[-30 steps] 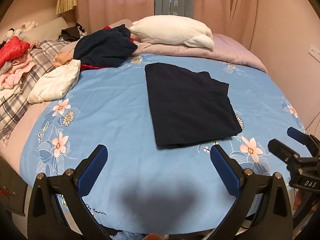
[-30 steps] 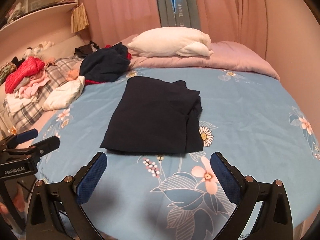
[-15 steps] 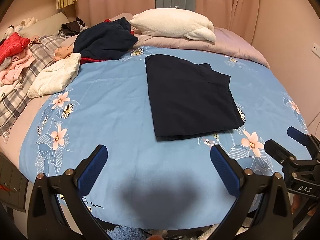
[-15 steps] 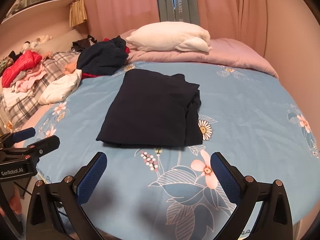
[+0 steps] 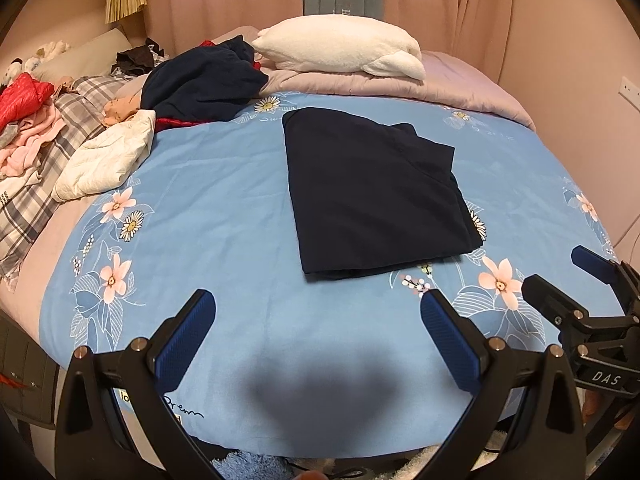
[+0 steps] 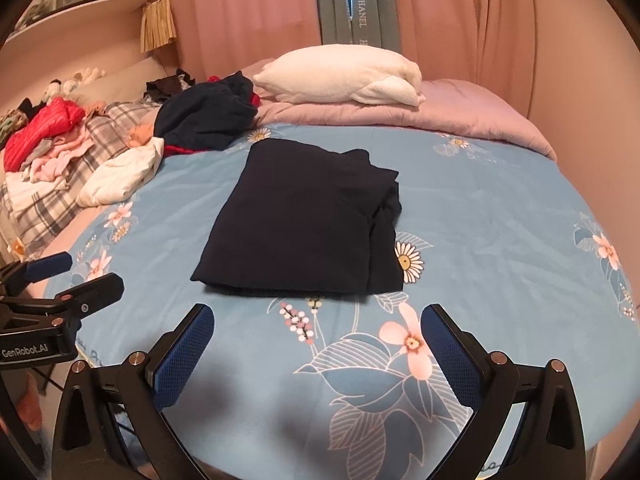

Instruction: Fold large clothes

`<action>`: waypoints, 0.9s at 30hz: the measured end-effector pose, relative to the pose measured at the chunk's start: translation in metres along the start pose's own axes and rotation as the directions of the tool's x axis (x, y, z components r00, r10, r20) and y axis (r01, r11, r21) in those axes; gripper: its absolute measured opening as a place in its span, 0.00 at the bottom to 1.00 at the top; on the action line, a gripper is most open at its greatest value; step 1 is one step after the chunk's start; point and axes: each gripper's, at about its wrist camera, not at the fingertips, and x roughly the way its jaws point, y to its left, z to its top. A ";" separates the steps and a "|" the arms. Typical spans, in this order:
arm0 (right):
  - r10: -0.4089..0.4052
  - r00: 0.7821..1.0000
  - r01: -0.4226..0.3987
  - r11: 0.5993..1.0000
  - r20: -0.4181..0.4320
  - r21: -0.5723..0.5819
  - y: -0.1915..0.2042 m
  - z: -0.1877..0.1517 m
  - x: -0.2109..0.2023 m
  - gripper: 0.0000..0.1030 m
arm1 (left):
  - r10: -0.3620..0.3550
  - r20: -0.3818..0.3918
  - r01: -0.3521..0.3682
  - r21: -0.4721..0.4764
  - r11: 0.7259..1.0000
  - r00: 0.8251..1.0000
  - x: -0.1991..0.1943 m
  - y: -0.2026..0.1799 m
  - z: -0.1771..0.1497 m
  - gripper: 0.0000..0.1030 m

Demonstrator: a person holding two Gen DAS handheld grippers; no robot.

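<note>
On the blue floral bedspread ahead of me lies the folded dark navy garment, long axis running away; my left gripper and right gripper, both wide and empty, sit near its front edge, right slightly nearer

Navy folded garment on sky-blue, flower-printed bedsheet; white pillow.

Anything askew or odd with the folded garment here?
The folded dark garment lies flat on the blue bedspread, but its right edge is uneven: layers bunch and stick out there instead of stacking flush. Nothing else stands out.
</note>
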 end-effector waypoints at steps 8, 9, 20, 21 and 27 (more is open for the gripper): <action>0.003 1.000 -0.003 1.000 -0.003 -0.003 0.003 0.000 -0.001 0.99 | -0.001 -0.001 0.001 0.006 1.000 1.000 0.001 -0.001 -0.001 1.00; 0.004 1.000 -0.004 1.000 -0.004 -0.002 0.003 0.000 0.000 0.99 | -0.001 -0.001 0.001 0.008 1.000 1.000 0.002 -0.001 -0.001 1.00; 0.001 1.000 -0.001 1.000 -0.001 0.005 0.002 -0.001 -0.001 0.99 | 0.000 0.001 0.000 0.021 1.000 1.000 0.001 -0.004 -0.002 1.00; 0.001 1.000 -0.001 1.000 0.000 0.006 0.002 -0.001 -0.001 0.99 | 0.000 0.001 0.000 0.022 1.000 1.000 0.001 -0.005 -0.002 1.00; 0.005 1.000 -0.005 1.000 0.001 0.005 0.002 -0.001 -0.001 0.99 | -0.002 0.001 0.002 0.028 1.000 1.000 0.002 -0.005 -0.003 1.00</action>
